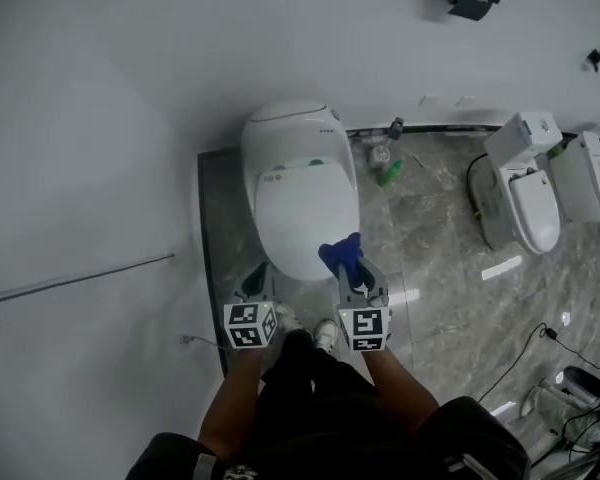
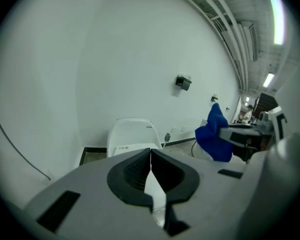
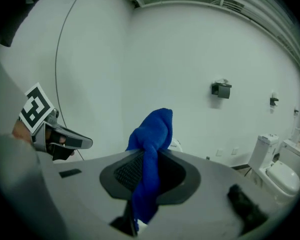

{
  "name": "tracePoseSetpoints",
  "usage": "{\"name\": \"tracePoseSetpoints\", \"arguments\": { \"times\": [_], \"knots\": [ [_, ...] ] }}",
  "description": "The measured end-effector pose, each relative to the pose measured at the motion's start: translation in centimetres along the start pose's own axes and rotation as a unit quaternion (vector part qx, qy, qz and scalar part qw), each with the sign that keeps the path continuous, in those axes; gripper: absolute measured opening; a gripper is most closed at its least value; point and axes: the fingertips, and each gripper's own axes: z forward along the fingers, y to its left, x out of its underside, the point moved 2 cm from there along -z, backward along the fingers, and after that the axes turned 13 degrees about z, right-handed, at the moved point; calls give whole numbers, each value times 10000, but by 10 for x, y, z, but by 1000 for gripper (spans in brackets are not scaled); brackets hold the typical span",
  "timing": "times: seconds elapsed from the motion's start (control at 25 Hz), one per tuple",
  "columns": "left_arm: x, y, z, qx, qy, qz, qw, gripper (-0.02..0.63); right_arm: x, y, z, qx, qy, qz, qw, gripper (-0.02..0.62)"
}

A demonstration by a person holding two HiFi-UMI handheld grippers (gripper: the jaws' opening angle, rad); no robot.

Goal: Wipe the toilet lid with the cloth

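Above lid (image 1: 302,208) front edge: blue cloth (image 1: 339,253), bunched, clamped in right gripper (image 1: 353,273). Left gripper (image 1: 257,280): jaws closed, empty. Suggested: lower cloth flat onto lid, wipe in overlapping passes.

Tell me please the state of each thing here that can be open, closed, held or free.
toilet lid: closed, lying down flat.
left gripper: shut, nothing between the jaws.
right gripper: shut on the blue cloth.
blue cloth: bunched, held, sticking out past the jaws.

black clothes (image 1: 310,393), white shoes (image 1: 325,334); grey left gripper (image 2: 150,152), right gripper (image 3: 151,154)
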Motion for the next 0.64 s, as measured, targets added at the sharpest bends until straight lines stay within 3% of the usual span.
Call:
{"name": "tracePoseSetpoints", "arguments": {
  "times": [0.2, 0.44, 0.52, 0.64],
  "knots": [
    [-51, -7, -34, 21, -284, 319, 9991, 14, -49, 20, -23, -132, -225, -285, 9993, 68],
    [-98, -45, -61, 453, -557, -57, 9974, 14, -103, 29, -49, -341, -449, -474, 9973, 68],
    [-111, -54, -69, 409, -596, 344, 9968, 14, -116, 33, -57, -411, -579, -492, 9963, 69],
    [-132, -63, -80, 247, -698, 1295, 9888, 14, -133, 38, -71, -500, -779, -537, 9943, 69]
  ]
}}
